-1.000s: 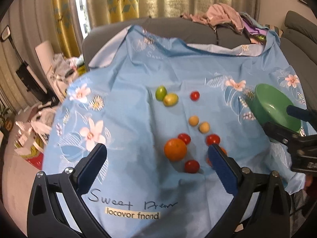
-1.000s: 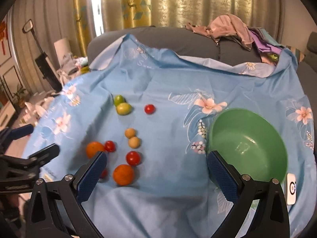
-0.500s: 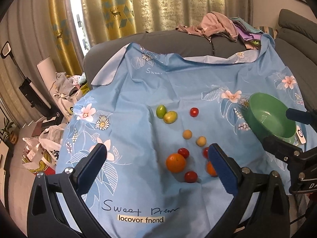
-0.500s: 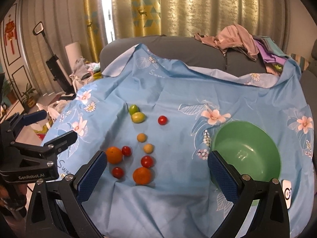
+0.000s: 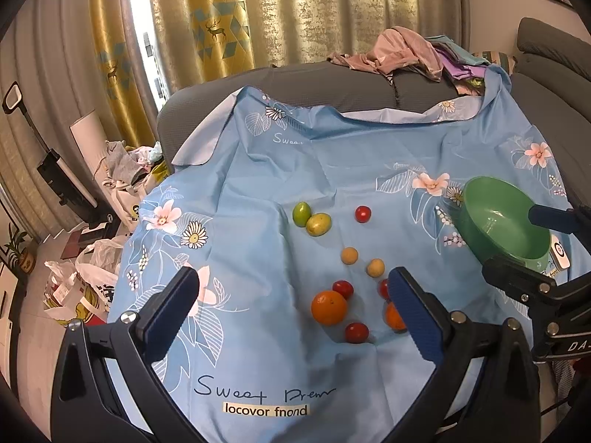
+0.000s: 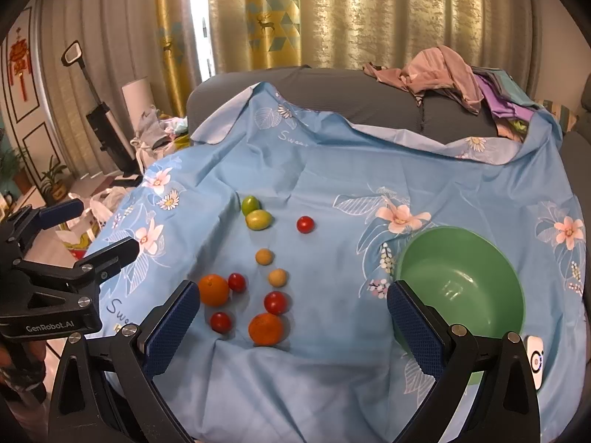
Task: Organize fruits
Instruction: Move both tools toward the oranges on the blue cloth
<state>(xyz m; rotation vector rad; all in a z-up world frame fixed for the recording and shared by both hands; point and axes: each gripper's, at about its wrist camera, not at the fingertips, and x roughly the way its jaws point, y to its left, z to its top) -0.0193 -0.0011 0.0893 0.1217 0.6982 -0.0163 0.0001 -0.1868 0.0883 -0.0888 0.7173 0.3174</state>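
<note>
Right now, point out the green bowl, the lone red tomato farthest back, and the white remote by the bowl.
green bowl (image 6: 461, 258): right wrist view, far inner wall.
lone red tomato (image 6: 305, 224): right wrist view, its centre.
white remote (image 6: 536, 360): right wrist view, its face.

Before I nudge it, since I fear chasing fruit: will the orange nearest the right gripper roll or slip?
The orange looks round, so it probably rolls if pushed. The blue cloth is wrinkled, which may slow it. Its skin seems matte, likely grippable.

"sweet" and "locovor fnond" on blue cloth (image 5: 258, 192), "genrobot.ai" on left gripper (image 6: 92, 229)
</note>
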